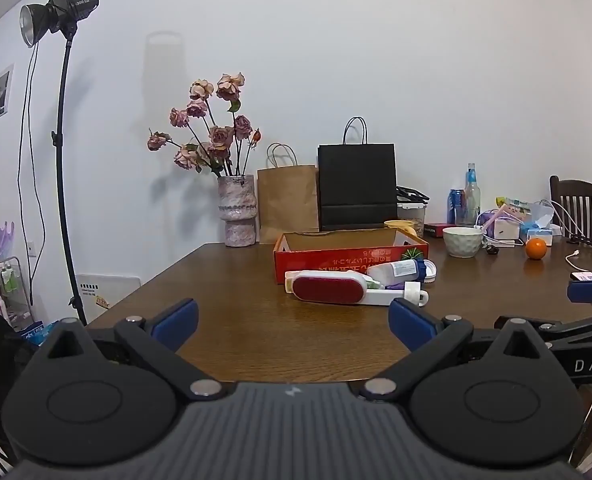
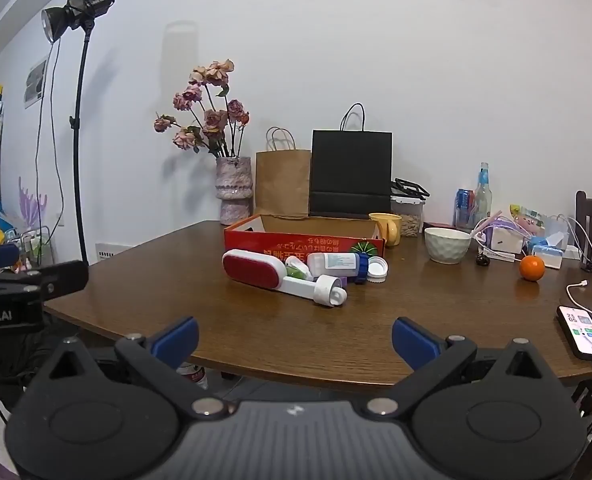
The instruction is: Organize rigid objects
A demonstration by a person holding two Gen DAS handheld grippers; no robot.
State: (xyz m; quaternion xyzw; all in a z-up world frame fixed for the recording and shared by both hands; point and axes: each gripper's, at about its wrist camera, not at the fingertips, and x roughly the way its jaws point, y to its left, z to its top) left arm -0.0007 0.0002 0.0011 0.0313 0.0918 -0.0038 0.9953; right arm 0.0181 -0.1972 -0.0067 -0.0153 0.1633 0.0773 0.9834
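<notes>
Ahead, mid-frame: lint brush (image 2: 274, 276) lies crosswise before the red box (image 2: 303, 242).
Both tongs spread, empty; right tongs (image 2: 294, 340) nearer than left tongs (image 1: 294, 324).

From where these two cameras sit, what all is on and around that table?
Table: 1, brown wood, fills the foreground.
Cardboard box: 1, red, open, mid-table.
Lint brush: 1, white with a red pad, lying in front of the box.
Bottle: 1, white with a blue collar, on its side by the brush.
Loose cap: 1, white, beside the bottle.
Vase of roses: 1, pinkish, back edge.
Paper bags: 2, one brown, one black, against the wall.
Mug: 1, yellow, right of the box.
Bowl: 1, white.
Orange: 1.
Phone: 1, screen lit, right edge.
Studio light: 1, black, on a stand at left.
Left gripper: blue fingers, open.
Right gripper: blue fingers, open.
</notes>
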